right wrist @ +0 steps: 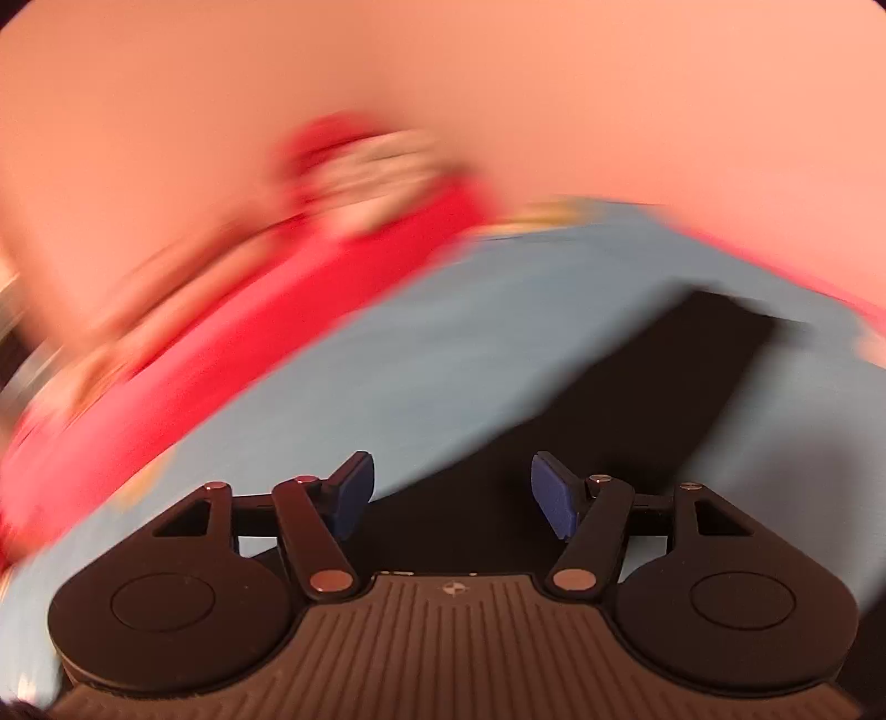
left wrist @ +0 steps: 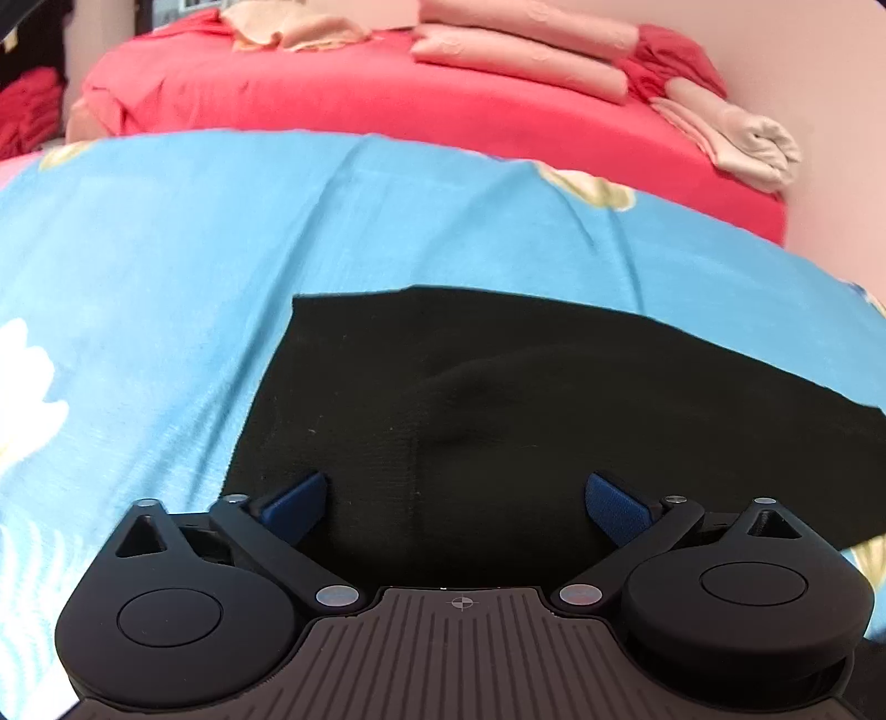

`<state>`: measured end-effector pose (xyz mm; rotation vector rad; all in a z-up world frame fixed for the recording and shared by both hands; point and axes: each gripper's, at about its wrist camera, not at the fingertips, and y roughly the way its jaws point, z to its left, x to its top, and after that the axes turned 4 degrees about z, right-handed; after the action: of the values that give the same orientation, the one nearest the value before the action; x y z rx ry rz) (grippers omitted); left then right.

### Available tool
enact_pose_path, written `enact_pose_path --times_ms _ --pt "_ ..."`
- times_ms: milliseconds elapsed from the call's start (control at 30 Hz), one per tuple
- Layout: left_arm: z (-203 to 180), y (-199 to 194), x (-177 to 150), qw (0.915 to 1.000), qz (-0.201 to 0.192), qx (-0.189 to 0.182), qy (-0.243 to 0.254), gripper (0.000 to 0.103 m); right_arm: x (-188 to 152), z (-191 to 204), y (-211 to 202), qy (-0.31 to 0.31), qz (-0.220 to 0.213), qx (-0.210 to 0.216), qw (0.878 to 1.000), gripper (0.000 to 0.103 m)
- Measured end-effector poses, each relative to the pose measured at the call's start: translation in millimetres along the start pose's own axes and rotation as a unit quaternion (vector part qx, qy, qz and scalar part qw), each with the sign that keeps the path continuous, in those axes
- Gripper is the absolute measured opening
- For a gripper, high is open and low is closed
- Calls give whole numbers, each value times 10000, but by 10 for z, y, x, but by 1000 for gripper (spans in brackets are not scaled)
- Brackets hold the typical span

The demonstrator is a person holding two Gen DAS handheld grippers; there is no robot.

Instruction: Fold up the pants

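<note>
On blue sheet (left wrist: 166,266): black pants (left wrist: 498,387) flat, apparently already folded. Left gripper (left wrist: 457,495) wide open, empty, over near edge. Right gripper (right wrist: 451,495) part open, empty; view blurred. Risk: hasty pinch catches sheet, or drags layers askew.

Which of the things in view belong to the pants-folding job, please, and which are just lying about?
Job: black pants on the blue sheet; left gripper and right gripper, both open and empty.

Lying about: pink folded bedding, cream cloth, red cover.
</note>
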<state>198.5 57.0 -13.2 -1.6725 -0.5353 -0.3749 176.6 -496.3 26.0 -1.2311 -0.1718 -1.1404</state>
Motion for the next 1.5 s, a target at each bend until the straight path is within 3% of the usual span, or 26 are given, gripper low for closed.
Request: enact_pose_path --times_ms 67,100,233,267,300,367,433,500,567,600,633,700,733,833,867,900,933,1000,1100,1167,1233,1333,1400,1500 --pt "-45 26 -45 9995 -169 149 204 103 74 -423 167 661 113 -548 9962 62" --pt "-76 26 -62 9992 -210 212 271 103 86 -577 281 850 241 -715 9935 49" --pt "-91 70 -40 9990 -229 264 268 103 120 -667 440 711 -12 -440 9965 43" --pt "-91 74 -47 9990 -229 276 262 103 135 -665 471 675 -67 -364 9970 18" --pt "-103 73 -50 9989 -235 301 279 103 172 -697 515 576 -69 -335 9978 11" --pt "-116 68 -72 9986 -280 327 313 103 283 -743 553 519 -64 -257 9983 10" --pt "-92 70 -92 9985 -326 305 316 103 340 -888 445 837 -487 -273 9949 10" --pt "-94 60 -99 9984 -335 328 327 103 375 -1082 554 1008 -305 -347 9938 11" --pt "-98 56 -104 9982 -346 353 339 103 375 -1143 506 1039 -314 -123 9940 15" --pt "-96 55 -108 9982 -358 358 336 103 380 -1170 474 1186 -270 -46 9926 26" --pt "-98 53 -115 9981 -369 365 334 103 380 -1196 446 1336 -307 40 9905 30" --pt "-105 51 -125 9979 -383 400 345 103 405 -1219 410 1352 -540 -60 9893 66" --pt "-110 52 -126 9978 -387 416 351 103 417 -1212 424 1333 -636 -184 9889 68" --pt "-110 53 -134 9977 -407 421 345 103 476 -1206 508 1374 -680 -202 9880 68" --pt "-114 55 -135 9976 -412 429 348 103 511 -1189 541 1331 -644 -213 9888 60" --pt "-116 55 -137 9976 -418 436 349 103 550 -1173 574 1268 -585 -232 9899 30" --pt "-117 54 -141 9975 -425 441 350 103 573 -1170 598 1225 -490 -293 9908 11" --pt "-117 54 -146 9974 -435 446 354 103 605 -1145 617 1046 -386 -373 9931 12" --pt "-117 54 -147 9974 -436 449 356 103 609 -1169 437 932 -870 -349 9912 12" --pt "-113 51 -146 9974 -432 453 359 103 611 -1276 592 1100 -407 -595 9913 12" --pt "-111 49 -146 9974 -434 455 362 103 578 -1335 549 1218 -465 -463 9904 17" --pt "-111 45 -140 9973 -424 469 366 103 547 -1383 399 1556 -452 -468 9857 34" --pt "-117 42 -139 9973 -421 482 371 103 500 -1369 237 1475 -556 -587 9858 52" --pt "-115 33 -142 9974 -414 478 357 103 393 -1290 -60 1180 -706 -557 9889 62"
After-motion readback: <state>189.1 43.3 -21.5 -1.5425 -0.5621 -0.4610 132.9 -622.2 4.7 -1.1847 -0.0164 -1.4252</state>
